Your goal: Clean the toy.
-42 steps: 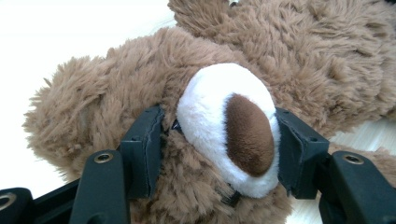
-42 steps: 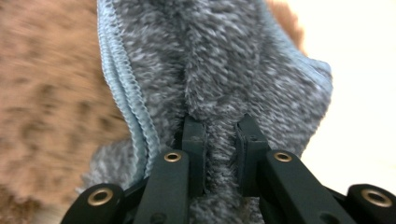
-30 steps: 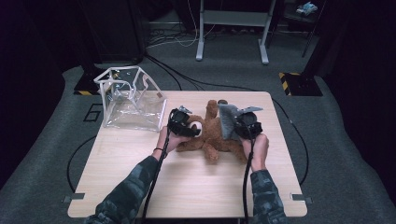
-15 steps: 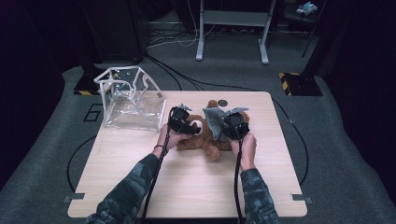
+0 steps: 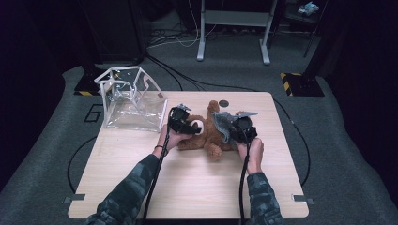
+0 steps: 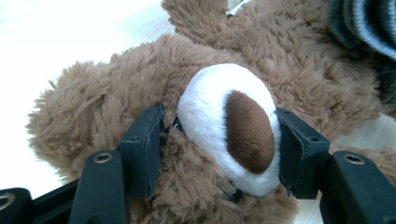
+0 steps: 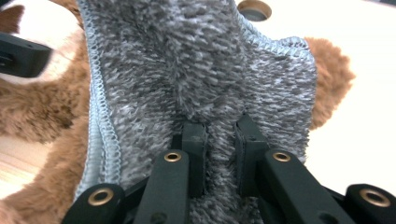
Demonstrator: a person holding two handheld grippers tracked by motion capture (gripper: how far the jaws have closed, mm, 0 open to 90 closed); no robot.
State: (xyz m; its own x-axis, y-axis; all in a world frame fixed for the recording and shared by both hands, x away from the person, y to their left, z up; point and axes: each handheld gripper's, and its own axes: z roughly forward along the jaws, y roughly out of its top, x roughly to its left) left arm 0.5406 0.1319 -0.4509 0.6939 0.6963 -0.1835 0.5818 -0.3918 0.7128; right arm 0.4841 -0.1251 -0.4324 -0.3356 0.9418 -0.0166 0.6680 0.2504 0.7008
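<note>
A brown teddy bear [image 5: 205,139] lies on its back in the middle of the wooden table [image 5: 187,187]. My left gripper [image 5: 180,123] is at its head; in the left gripper view the gripper [image 6: 219,144] has its pads pressed on both sides of the white muzzle [image 6: 219,112]. A grey fleecy cloth with a stitched hem [image 5: 224,123] is draped over the bear's body. My right gripper [image 5: 240,130] is shut on a fold of this cloth [image 7: 201,60], pinching it between the jaws at the gripper [image 7: 222,140].
A clear plastic box with white edges [image 5: 131,101] stands at the table's back left corner. A round cable hole [image 5: 224,102] sits behind the bear. Black cables run across the grey carpet, and a metal stand [image 5: 232,28] is beyond the table.
My right gripper has come down and a little to the left with the grey cloth, closer over the bear. My left gripper has stayed on the muzzle.
</note>
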